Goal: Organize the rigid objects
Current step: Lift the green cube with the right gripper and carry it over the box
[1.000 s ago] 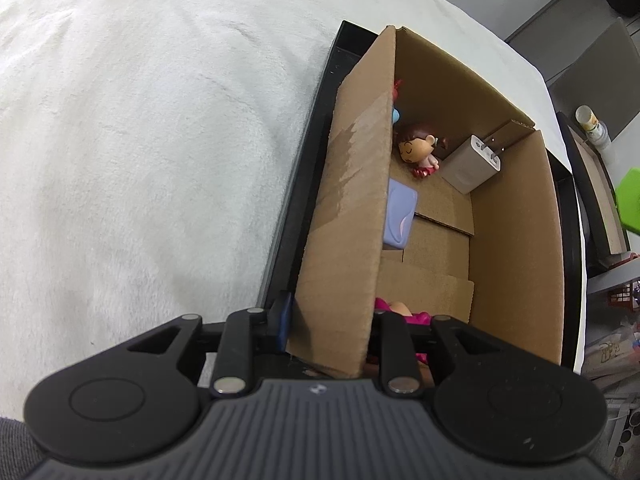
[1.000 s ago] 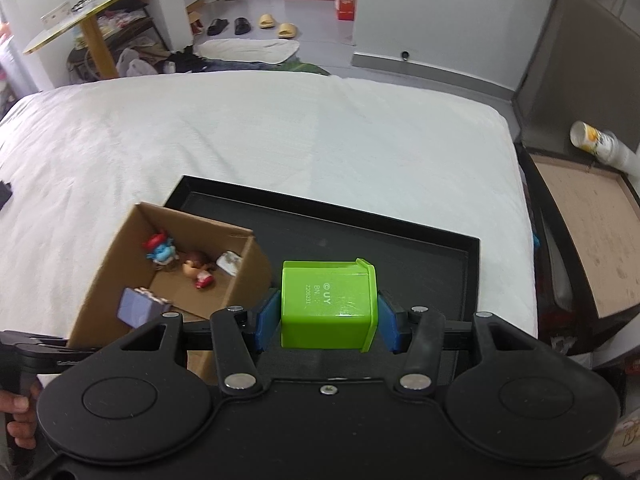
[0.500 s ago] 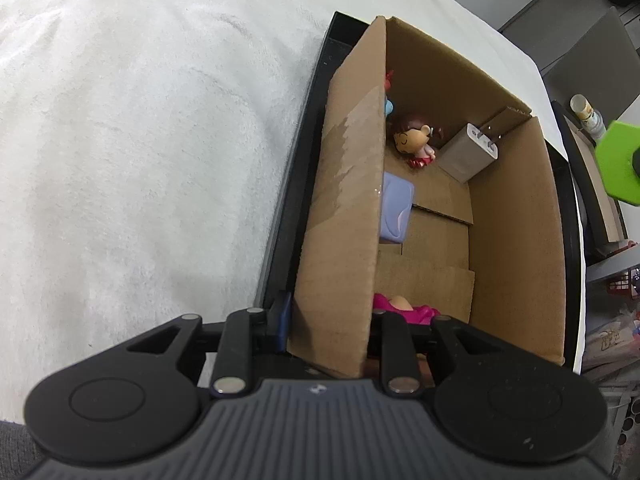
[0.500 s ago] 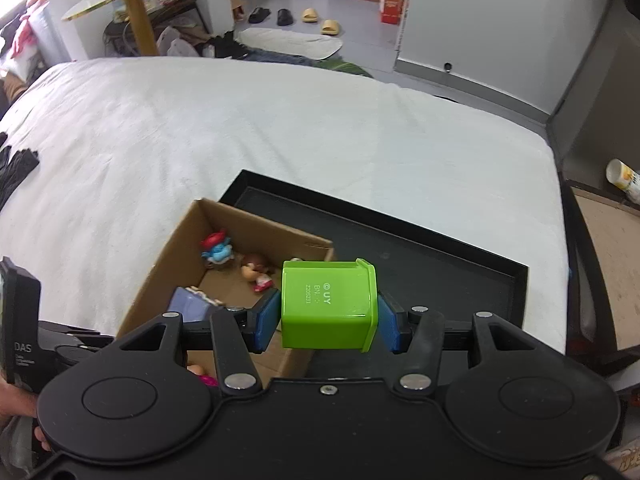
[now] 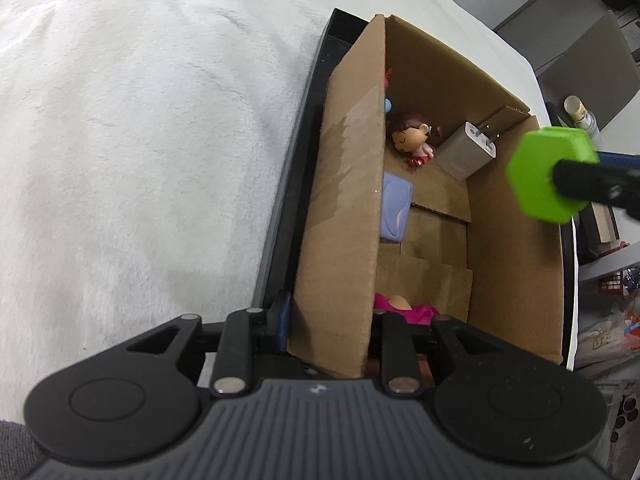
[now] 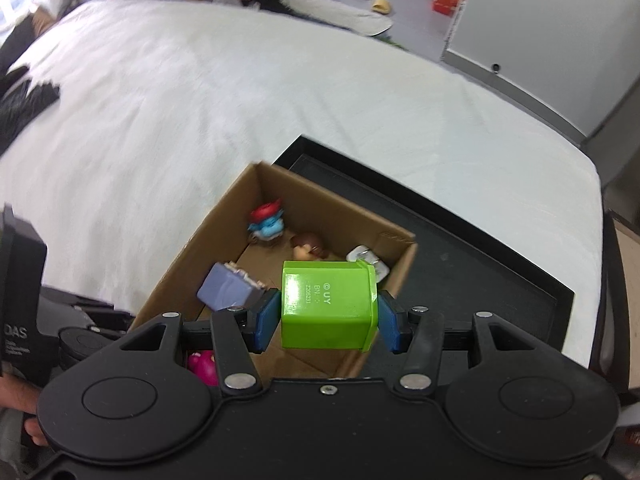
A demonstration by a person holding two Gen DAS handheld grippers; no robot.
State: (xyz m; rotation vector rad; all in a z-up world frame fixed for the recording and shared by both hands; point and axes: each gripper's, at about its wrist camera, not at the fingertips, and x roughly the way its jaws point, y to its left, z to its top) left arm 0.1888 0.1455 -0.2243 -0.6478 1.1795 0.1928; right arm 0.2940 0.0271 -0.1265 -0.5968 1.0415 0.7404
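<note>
Now the right tongs (image 6: 328, 322) pinch a green block (image 6: 328, 306) between blue pads (image 6: 267, 318), holding it above the open cardboard box (image 6: 400, 270), over its near right part. In the left wrist view the block (image 5: 538, 174) hangs over the box's right wall, with the black tong arm reaching in from the right edge.

The left tongs (image 5: 330, 326) are pressed together on the left wall of the box (image 5: 344, 216), 1 finger outside and 1 inside.

The box sits on a black tray (image 6: 480, 256), at its left end, and the tray lies on a white bed (image 6: 200, 100).

Inside the box, at the far end, stand a blue figure with a red cap (image 6: 267, 224), a brown-haired doll (image 5: 410, 136) and a white charger (image 5: 466, 154) with 2 prongs, which leans in the far right corner. A lilac cube (image 6: 228, 290) rests against the left wall about midway. A pink toy (image 5: 404, 312) lies at the near end, partly hidden behind the left tongs.

A hand (image 6: 20, 404) shows at the lower left edge of the right wrist view, gripping the left tool.
</note>
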